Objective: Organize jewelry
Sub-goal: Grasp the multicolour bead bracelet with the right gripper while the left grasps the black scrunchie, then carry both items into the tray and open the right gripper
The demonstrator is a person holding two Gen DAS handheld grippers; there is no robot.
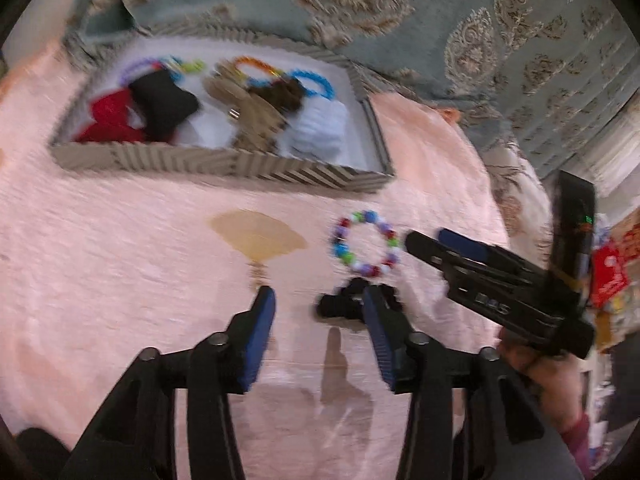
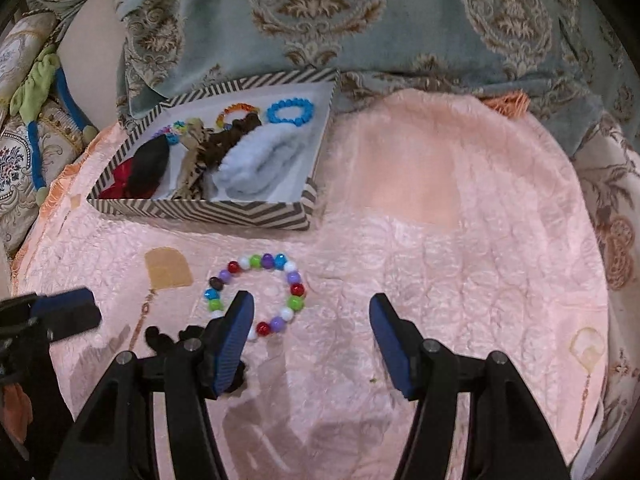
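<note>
A multicoloured bead bracelet (image 1: 365, 243) lies on the pink cloth; it also shows in the right wrist view (image 2: 256, 294). A black scrunchie (image 1: 344, 301) lies just below it, partly hidden behind my left gripper's right finger, and shows in the right wrist view (image 2: 162, 338) too. My left gripper (image 1: 318, 304) is open and empty above the cloth. My right gripper (image 2: 312, 312) is open and empty, its left finger over the bracelet's lower edge. The striped box (image 1: 224, 162) (image 2: 200, 210) holds bracelets and scrunchies.
The pink cloth (image 2: 440, 280) covers the surface, with a tan fan print (image 1: 260, 234). A patterned blue-grey fabric (image 2: 320, 20) lies behind the box. The right gripper body (image 1: 500, 280) reaches in from the right in the left wrist view.
</note>
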